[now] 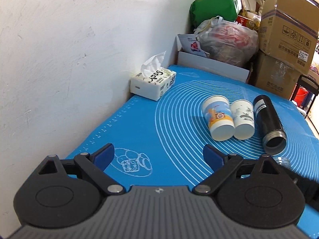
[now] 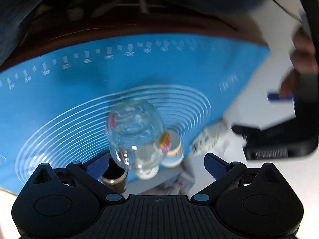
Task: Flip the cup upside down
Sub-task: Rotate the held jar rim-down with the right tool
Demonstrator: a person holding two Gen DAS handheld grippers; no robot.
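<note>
Clear rounded glass cup sits blurred between the right gripper's wide-spread blue fingers, base toward camera, apparently mid-flip or just released above the blue silicone mat. Left gripper hangs wide, empty; two paper cups lie at 1 o'clock. Next, judged: confirm the rim seats on the mat, then withdraw.

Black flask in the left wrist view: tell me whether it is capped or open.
Open. The flask lies on the blue mat, its threaded mouth bare, the dark inside showing.

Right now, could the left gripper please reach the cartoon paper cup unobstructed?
Probably yes: the left gripper is open, with bare blue mat between it and the cartoon paper cup, standing upside down.
</note>
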